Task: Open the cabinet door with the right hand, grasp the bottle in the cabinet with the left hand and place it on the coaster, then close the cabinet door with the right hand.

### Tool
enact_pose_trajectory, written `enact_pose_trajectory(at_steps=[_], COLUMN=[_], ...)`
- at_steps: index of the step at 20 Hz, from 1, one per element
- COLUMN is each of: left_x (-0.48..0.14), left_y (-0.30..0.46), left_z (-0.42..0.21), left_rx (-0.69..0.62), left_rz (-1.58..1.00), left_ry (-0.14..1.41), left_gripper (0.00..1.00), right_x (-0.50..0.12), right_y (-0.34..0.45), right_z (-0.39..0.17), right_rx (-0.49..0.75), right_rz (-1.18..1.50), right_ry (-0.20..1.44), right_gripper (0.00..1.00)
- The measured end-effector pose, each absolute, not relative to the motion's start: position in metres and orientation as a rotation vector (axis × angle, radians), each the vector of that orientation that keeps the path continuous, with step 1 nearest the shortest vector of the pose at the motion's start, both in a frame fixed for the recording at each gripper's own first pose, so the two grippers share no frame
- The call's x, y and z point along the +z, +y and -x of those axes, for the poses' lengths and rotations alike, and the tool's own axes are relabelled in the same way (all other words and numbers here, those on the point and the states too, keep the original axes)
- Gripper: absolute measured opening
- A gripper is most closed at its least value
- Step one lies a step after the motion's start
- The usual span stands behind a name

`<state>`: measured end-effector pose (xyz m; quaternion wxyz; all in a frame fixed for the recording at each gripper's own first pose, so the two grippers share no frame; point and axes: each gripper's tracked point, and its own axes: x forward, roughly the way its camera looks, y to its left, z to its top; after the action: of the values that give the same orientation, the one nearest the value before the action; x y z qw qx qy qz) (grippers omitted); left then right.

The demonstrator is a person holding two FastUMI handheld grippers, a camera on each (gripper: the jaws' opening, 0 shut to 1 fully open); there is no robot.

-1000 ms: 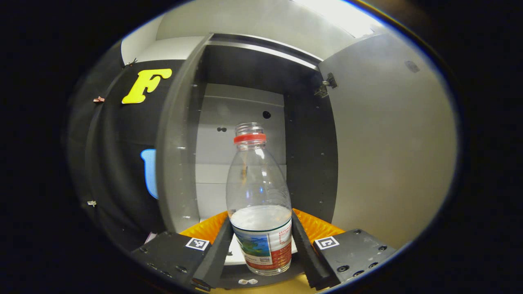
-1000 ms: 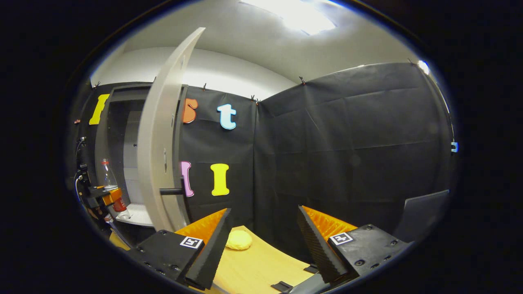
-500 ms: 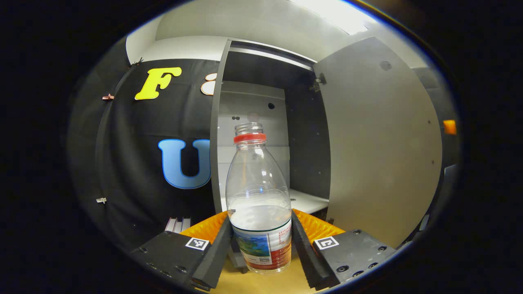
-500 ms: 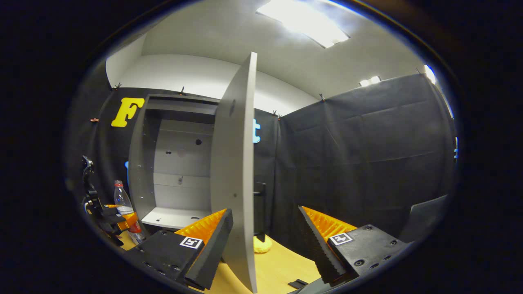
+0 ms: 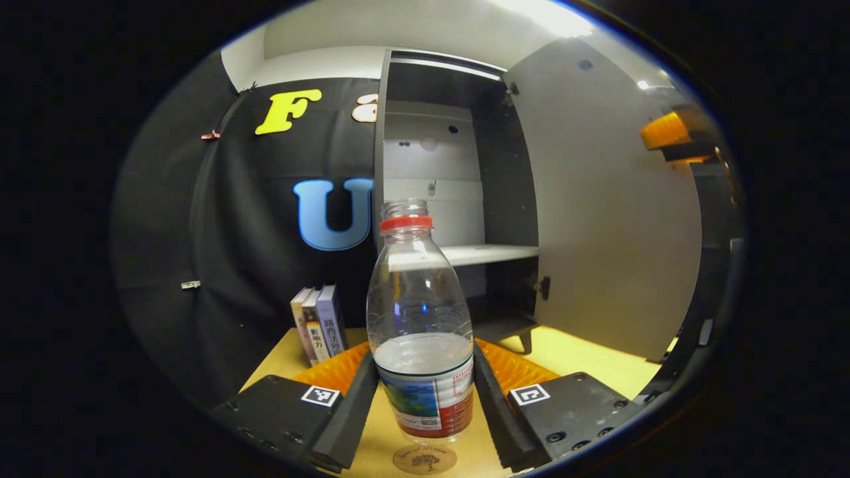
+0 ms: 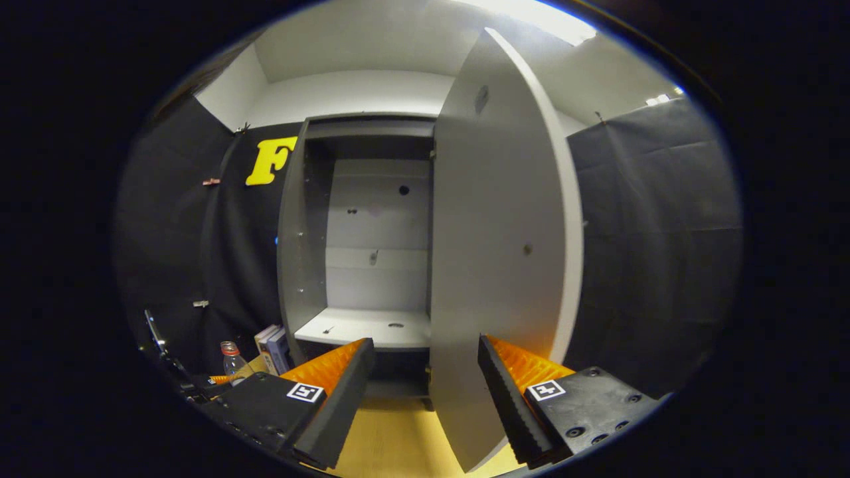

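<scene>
The left gripper (image 5: 425,405) clamped the bottle (image 5: 423,318) just above the coaster (image 5: 424,459); an off-centre release could have tipped it. The right gripper (image 6: 418,392) stood open by the cabinet door (image 6: 505,265)

The open cabinet door (image 6: 505,252) stands between the right gripper's (image 6: 422,392) spread fingers, blocking its path.

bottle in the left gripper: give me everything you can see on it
The bottle is clear plastic, upright, with a red neck ring and no cap on its open mouth. It is roughly a third full of clear liquid, and a printed label with a red band wraps its lower body. The left gripper has its jaws pressed on both sides at label height. It is out of the cabinet, over the wooden table, with the round coaster just below its base; contact with it cannot be told.
</scene>
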<state>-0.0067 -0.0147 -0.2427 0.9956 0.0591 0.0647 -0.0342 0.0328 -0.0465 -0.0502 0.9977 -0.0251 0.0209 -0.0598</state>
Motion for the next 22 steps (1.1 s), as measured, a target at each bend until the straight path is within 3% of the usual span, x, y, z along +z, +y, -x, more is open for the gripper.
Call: enact_pose_trajectory(at_steps=[9, 22], left_x=[-0.346, -0.381], left_y=[-0.001, 0.006], left_z=[0.013, 0.009], left_rx=[0.021, 0.034], left_rz=[-0.187, -0.154], left_ry=[0.116, 0.139], left_gripper=[0.78, 0.83], right_x=[-0.171, -0.206], right_y=[-0.004, -0.001], right_z=[-0.066, -0.082], right_rx=[0.042, 0.055], right_rz=[0.072, -0.02], right_ry=[0.218, 0.306], right_gripper=[0.94, 0.94])
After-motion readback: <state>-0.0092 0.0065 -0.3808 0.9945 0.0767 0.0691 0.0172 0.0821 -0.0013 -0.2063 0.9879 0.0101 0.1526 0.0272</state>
